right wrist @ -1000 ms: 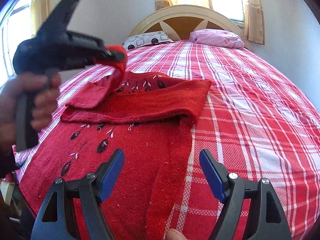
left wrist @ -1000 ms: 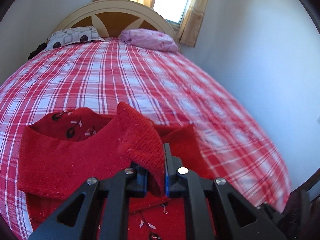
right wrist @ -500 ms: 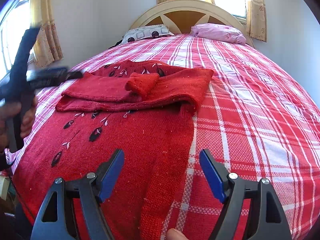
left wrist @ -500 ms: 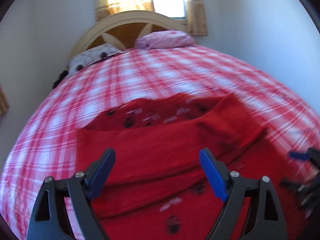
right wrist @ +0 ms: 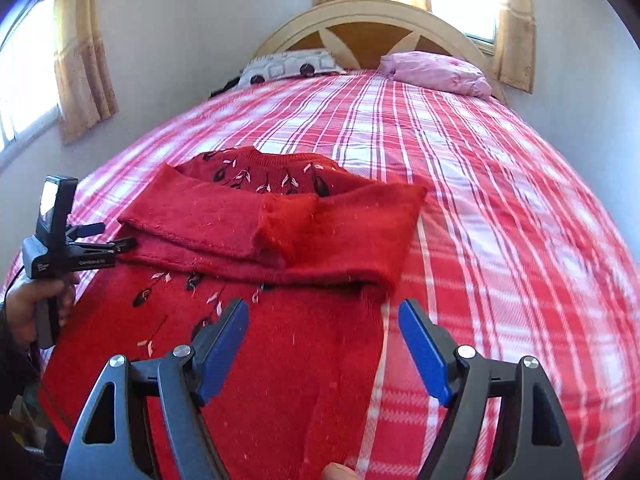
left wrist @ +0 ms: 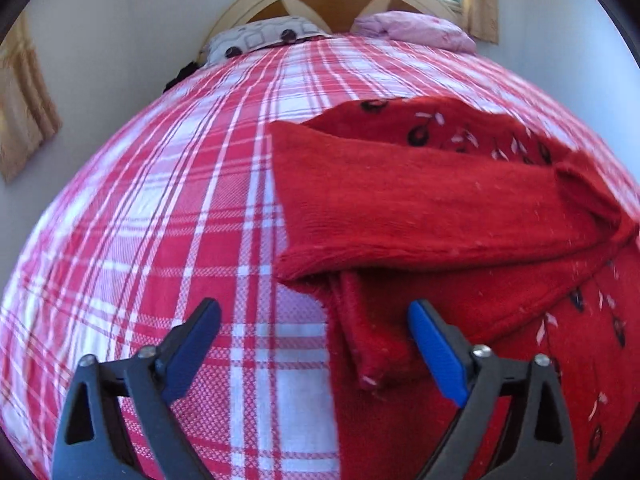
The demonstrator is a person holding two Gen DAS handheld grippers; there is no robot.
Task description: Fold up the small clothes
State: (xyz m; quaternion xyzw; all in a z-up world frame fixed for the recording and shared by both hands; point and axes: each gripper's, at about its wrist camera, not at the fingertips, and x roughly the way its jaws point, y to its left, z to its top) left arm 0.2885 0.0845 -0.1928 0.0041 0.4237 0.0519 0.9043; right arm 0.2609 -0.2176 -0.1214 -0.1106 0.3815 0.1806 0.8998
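While both grippers (left wrist: 314, 344) (right wrist: 322, 340) gape empty, the sweater (right wrist: 280, 320) lies on the plaid bed (right wrist: 500, 200).

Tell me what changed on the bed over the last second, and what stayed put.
The left tool let go of the red sweater's sleeve cuff, which now lies across the chest. Its jaws have just been opening and hold nothing; it swung down to the sweater's left edge. The right tool stayed open over the lower body, holding nothing. Sweater body, plaid bedspread and pillows are unchanged.
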